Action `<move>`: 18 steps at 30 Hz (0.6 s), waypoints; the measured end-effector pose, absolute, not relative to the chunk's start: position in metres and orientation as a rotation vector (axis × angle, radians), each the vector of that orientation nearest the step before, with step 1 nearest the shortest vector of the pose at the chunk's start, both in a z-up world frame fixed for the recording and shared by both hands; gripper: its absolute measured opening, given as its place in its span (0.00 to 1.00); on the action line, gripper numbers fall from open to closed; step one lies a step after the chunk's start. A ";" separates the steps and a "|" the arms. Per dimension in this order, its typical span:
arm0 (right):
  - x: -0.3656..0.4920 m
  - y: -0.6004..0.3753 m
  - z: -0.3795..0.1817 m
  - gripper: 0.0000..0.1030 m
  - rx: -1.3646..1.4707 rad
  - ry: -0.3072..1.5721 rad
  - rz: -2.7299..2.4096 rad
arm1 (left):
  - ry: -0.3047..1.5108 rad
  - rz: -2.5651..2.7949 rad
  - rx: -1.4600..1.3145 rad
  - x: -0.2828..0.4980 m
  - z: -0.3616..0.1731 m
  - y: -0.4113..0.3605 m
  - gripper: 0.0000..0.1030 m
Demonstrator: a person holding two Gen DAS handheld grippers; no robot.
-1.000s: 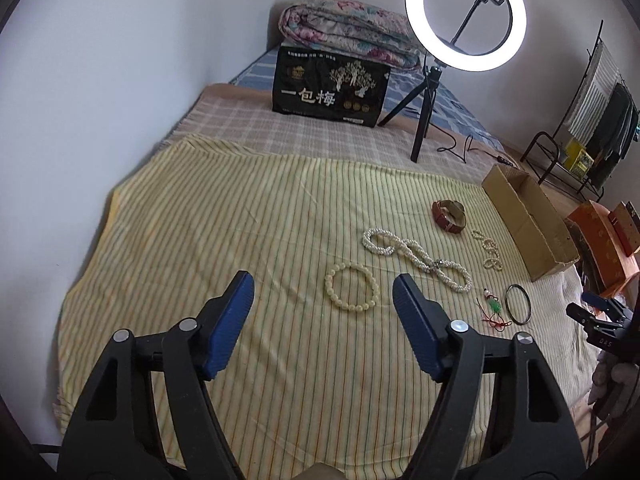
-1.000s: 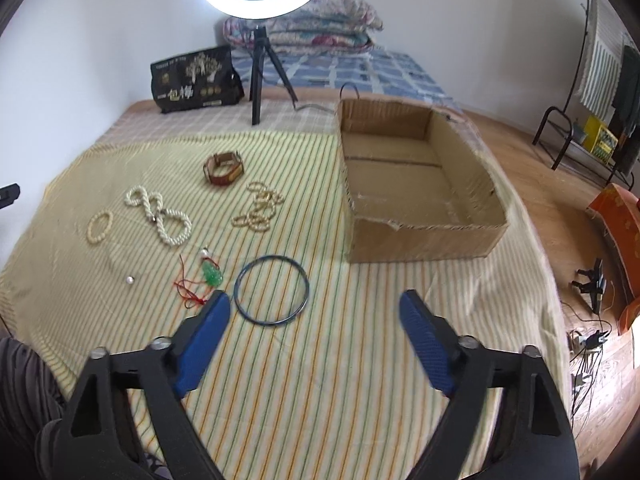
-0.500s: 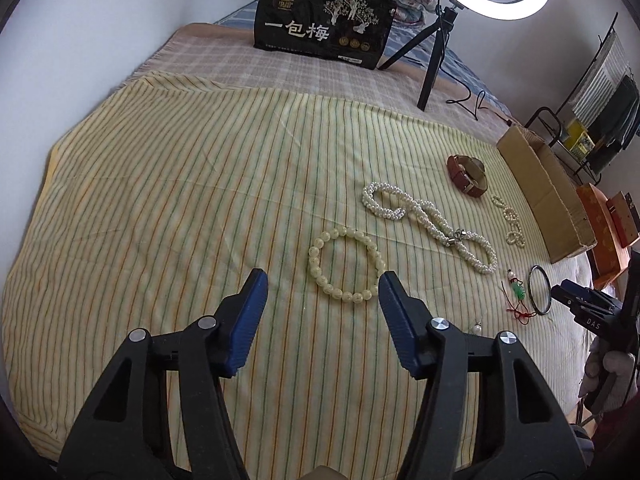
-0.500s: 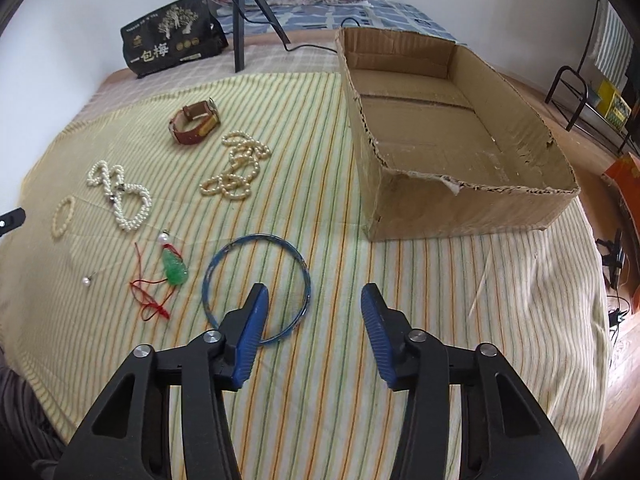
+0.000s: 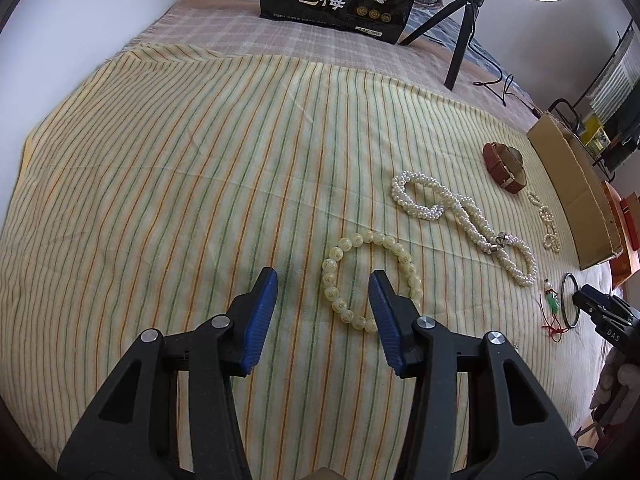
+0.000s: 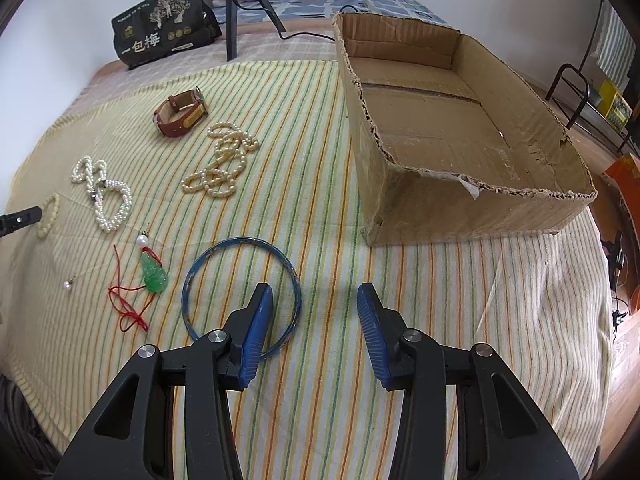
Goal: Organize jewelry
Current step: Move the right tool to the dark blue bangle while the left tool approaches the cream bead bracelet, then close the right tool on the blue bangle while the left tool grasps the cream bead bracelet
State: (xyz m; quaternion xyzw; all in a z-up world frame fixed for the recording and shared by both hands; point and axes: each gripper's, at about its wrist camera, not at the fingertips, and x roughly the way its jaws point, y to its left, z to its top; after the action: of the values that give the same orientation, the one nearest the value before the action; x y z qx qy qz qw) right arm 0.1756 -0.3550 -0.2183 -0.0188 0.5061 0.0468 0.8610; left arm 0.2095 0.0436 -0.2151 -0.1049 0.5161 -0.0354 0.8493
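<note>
On the striped cloth (image 5: 160, 200) lies a cream bead bracelet (image 5: 378, 239). My left gripper (image 5: 323, 278) hangs just over it, jaws closing, with the bracelet's left side between the pads but untouched. Further right lie a twisted pearl necklace (image 5: 472, 224), a brown watch (image 5: 504, 166) and a small pearl strand (image 5: 548, 224). My right gripper (image 6: 315, 292) stands open over the right edge of a blue bangle (image 6: 236, 245), its left finger above the ring. A green pendant on red cord (image 6: 154, 276) and a loose pearl pin (image 6: 68, 285) lie to the left.
An open cardboard box (image 6: 460, 200) stands on the cloth's right side, beyond the bangle. A black printed bag (image 5: 336, 0) and a ring light's tripod (image 5: 460, 48) stand at the back. A metal rack (image 6: 580, 92) is off the bed to the right.
Both grippers have come down toward the cloth and their jaws have narrowed. The left one now sits over the bead bracelet, the right one over the blue bangle.
</note>
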 end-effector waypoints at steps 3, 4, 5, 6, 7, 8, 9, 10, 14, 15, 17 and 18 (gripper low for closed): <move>0.177 -0.354 -0.220 0.39 -0.037 1.063 0.098 | 1.088 -0.068 -0.217 0.212 -0.219 0.044 0.42; 0.177 -0.353 -0.221 0.39 -0.035 1.063 0.098 | 1.088 -0.066 -0.221 0.213 -0.220 0.045 0.41; 0.177 -0.352 -0.222 0.39 -0.034 1.064 0.098 | 1.088 -0.062 -0.221 0.214 -0.222 0.045 0.38; 0.177 -0.352 -0.223 0.38 -0.034 1.063 0.098 | 1.088 -0.055 -0.216 0.214 -0.222 0.045 0.36; 0.177 -0.352 -0.223 0.37 -0.030 1.063 0.098 | 1.088 -0.049 -0.209 0.214 -0.223 0.044 0.34; 0.177 -0.352 -0.223 0.37 -0.026 1.062 0.099 | 1.086 -0.046 -0.203 0.214 -0.223 0.044 0.34; 0.178 -0.351 -0.224 0.35 -0.022 1.063 0.101 | 1.084 -0.043 -0.195 0.214 -0.223 0.043 0.33; 0.178 -0.351 -0.224 0.33 -0.021 1.063 0.104 | 1.082 -0.040 -0.186 0.214 -0.223 0.041 0.32; 0.178 -0.348 -0.225 0.20 -0.010 1.068 0.128 | 1.070 -0.023 -0.167 0.214 -0.224 0.039 0.20; 0.179 -0.347 -0.226 0.15 -0.004 1.071 0.137 | 1.068 -0.020 -0.169 0.214 -0.224 0.039 0.19; 0.180 -0.346 -0.226 0.10 0.007 1.075 0.152 | 1.063 -0.014 -0.174 0.214 -0.225 0.040 0.14; 0.180 -0.344 -0.226 0.07 0.009 1.075 0.158 | 1.061 -0.012 -0.178 0.214 -0.225 0.041 0.13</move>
State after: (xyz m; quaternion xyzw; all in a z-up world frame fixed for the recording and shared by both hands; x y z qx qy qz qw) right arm 0.1802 -0.3444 -0.2260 0.0042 0.5114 0.0750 0.8560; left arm 0.2139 0.0411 -0.2248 -0.0848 0.5051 -0.0058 0.8588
